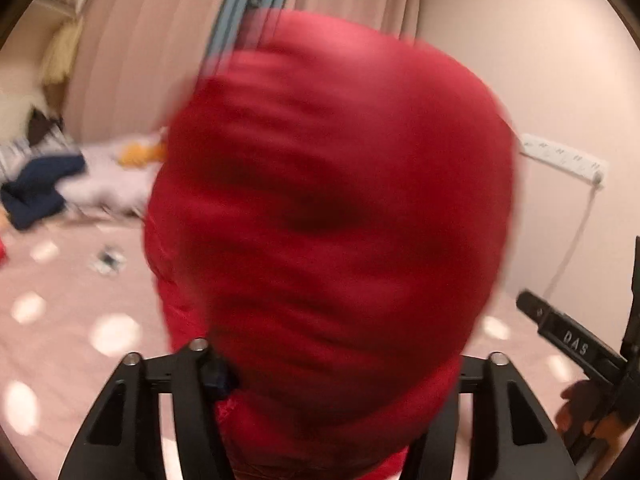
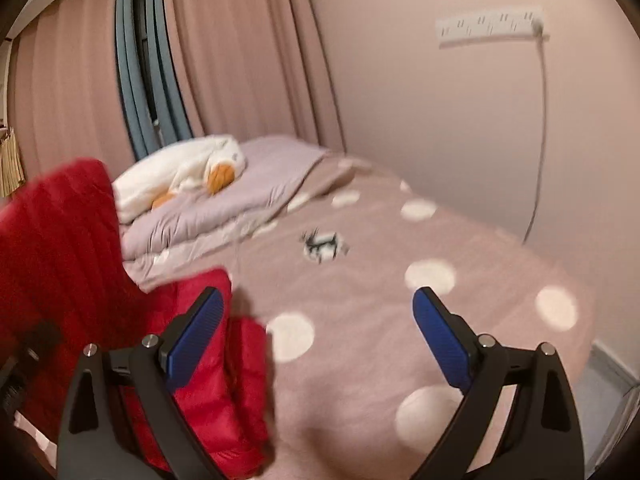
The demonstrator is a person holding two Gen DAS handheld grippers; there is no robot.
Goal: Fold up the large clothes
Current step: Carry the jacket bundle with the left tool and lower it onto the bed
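A red quilted down jacket [image 1: 332, 216] fills the middle of the left wrist view, bunched up and blurred, lifted above the bed. My left gripper [image 1: 320, 392] is shut on the jacket's fabric; its fingertips are buried in the cloth. In the right wrist view the same jacket [image 2: 72, 248] hangs at the left, its lower part resting on the bed. My right gripper [image 2: 320, 332] is open and empty over the bed, its blue pads [image 2: 196, 336] wide apart, the left pad just beside the jacket's edge. The right gripper's body shows at the right edge of the left wrist view [image 1: 576, 344].
A pink bedsheet with white dots [image 2: 400, 300] covers the bed. A folded lilac duvet [image 2: 224, 216] and a white plush duck [image 2: 188, 176] lie at the head. Dark clothes [image 1: 40, 188] lie at the far left. Curtains [image 2: 240, 60], wall, power strip [image 2: 488, 24] with cable behind.
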